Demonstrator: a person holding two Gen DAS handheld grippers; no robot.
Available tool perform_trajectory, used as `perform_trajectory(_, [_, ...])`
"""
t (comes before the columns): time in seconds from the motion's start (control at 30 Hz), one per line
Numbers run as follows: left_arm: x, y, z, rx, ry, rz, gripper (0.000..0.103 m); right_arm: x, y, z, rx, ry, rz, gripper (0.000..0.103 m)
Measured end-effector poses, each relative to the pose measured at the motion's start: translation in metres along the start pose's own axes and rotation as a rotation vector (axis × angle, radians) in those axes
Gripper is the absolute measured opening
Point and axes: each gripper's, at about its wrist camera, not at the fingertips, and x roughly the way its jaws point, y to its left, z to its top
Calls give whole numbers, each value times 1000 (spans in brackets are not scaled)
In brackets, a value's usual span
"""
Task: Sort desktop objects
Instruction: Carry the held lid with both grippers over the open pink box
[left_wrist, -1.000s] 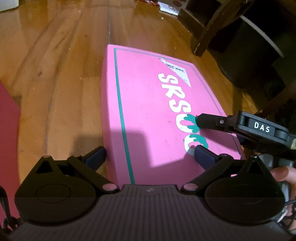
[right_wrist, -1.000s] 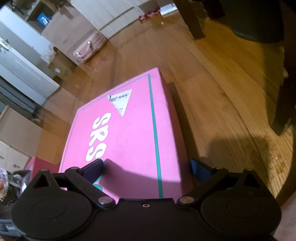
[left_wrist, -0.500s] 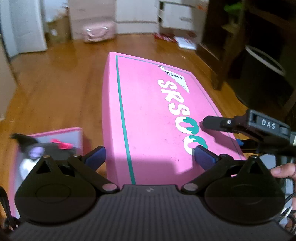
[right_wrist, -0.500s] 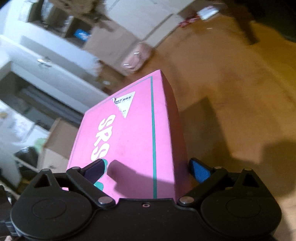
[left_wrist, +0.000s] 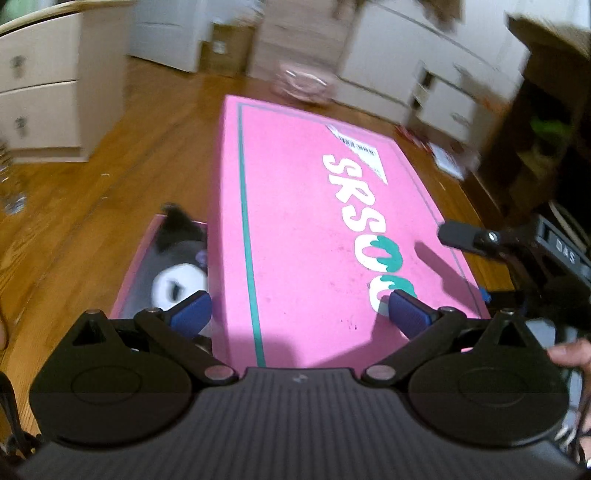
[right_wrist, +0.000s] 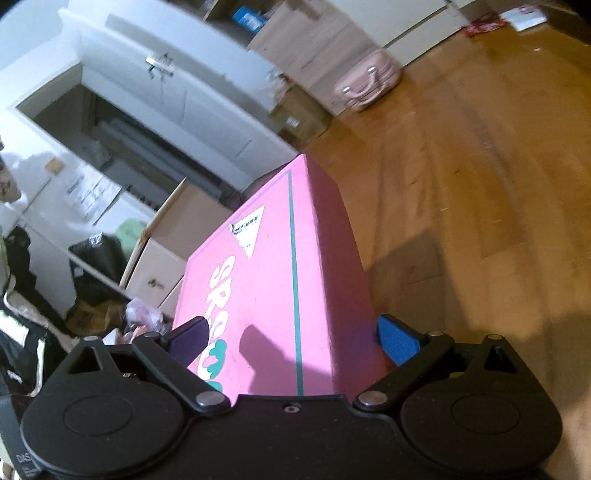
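Gripping opposite sides of a flat pink box lid (left_wrist: 314, 236), two handheld grippers hold it up above a glossy wooden floor (right_wrist: 480, 166). Matte pink card forms the rectangular lid, edged by a thin teal line, with bubbly white lettering that reads "SRSO" before trailing into teal-topped rounds; a white triangular sticker (right_wrist: 249, 230) near its far end carries print too small to read. Seen from the left wrist camera, the left gripper (left_wrist: 299, 314) stands wide, its ribbed blue pads straddling the lid's near left edge, one over the printed top and one outside the rim; whether they press the card cannot be told. From the right wrist camera, the right gripper (right_wrist: 291, 338) is likewise spread across the lid's right-hand edge, one pad on top, the other against the side wall, contact unclear. That gripper's black body shows "DAS" in white in the left view. Below and left of the lid lies an open pink box base (left_wrist: 136, 280) holding a black-and-white plush toy (left_wrist: 177, 273). Behind stand white drawer cabinets (left_wrist: 40, 92), cardboard cartons (right_wrist: 295, 48) and a pale pink handbag (right_wrist: 365, 86).
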Motion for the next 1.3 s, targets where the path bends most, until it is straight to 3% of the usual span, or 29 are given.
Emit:
perform_trajectory(0.2, [-1, 42, -2, -83, -1, 71, 103, 43, 25, -19, -33, 74, 5, 100])
perform_trajectory(0.5, [32, 90, 10, -138, 100, 88, 103, 74, 19, -46, 8, 169, -1, 100])
perform_trajectory(0.7, [43, 94, -5, -167, 156, 88, 103, 72, 25, -49, -25, 190, -11, 100])
perform_trajectory(0.93, [42, 93, -11, -145, 151, 59, 103, 62, 29, -51, -31, 201, -33, 100])
perform_trajectory(1.3, [36, 98, -13, -122, 171, 47, 103, 61, 59, -67, -107, 292, -155, 100])
